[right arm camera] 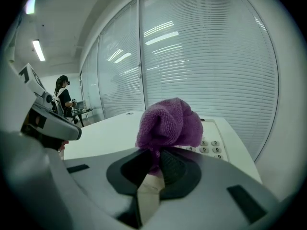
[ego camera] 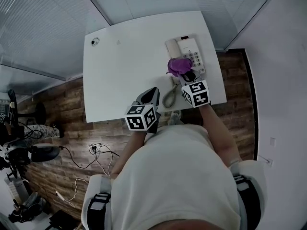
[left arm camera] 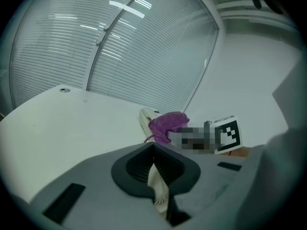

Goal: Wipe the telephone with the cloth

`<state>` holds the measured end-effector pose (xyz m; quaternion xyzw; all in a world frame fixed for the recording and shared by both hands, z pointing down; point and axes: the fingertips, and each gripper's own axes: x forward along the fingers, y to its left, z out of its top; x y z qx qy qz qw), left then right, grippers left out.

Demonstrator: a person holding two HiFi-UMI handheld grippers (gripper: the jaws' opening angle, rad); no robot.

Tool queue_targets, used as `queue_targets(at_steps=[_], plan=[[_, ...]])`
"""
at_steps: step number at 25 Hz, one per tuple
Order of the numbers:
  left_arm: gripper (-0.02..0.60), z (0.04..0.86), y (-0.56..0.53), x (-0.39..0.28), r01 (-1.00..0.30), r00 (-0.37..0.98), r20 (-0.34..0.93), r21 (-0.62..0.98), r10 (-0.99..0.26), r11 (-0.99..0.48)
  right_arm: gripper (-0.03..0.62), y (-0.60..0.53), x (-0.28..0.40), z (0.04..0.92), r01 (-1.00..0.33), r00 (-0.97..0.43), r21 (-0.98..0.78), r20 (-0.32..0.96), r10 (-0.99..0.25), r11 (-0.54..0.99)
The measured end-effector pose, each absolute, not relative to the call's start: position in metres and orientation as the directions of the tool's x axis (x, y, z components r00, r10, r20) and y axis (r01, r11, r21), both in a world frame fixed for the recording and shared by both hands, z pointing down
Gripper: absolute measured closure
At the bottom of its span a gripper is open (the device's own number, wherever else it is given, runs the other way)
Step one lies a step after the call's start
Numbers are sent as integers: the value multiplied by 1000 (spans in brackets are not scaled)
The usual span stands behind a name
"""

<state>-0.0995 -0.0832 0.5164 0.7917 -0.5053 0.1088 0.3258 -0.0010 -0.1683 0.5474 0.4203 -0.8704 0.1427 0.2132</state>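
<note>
The white telephone [ego camera: 188, 51] lies at the far right of the white table [ego camera: 124, 66]; its keypad [right arm camera: 211, 145] shows just beyond the cloth. My right gripper [ego camera: 186, 74] is shut on a bunched purple cloth [ego camera: 177, 66], which hangs over the phone's near end. In the right gripper view the cloth [right arm camera: 169, 124] bulges up out of the shut jaws [right arm camera: 156, 151]. My left gripper [ego camera: 153, 91] hovers left of the coiled cord [ego camera: 170, 96], shut, with nothing seen in its grip. A stretch of cord [left arm camera: 158, 186] shows through the slit under its jaws [left arm camera: 153, 145]. Ahead of them lie the cloth [left arm camera: 168, 124] and the phone [left arm camera: 145, 118].
A small round fitting [ego camera: 94, 41] sits in the table's far left corner. Glass walls with blinds [right arm camera: 206, 56] stand behind the table. Cables [ego camera: 96, 150] lie on the wooden floor to the left. A person [right arm camera: 62, 97] stands far off in the room.
</note>
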Motion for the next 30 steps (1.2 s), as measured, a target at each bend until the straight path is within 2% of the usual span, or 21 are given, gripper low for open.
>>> queue_targets(at_steps=[30], plan=[[561,535,-43,-97,-841,526,521,438,-672,-318,548,-107,23,586,-854,-475,-114,567,-673,507]])
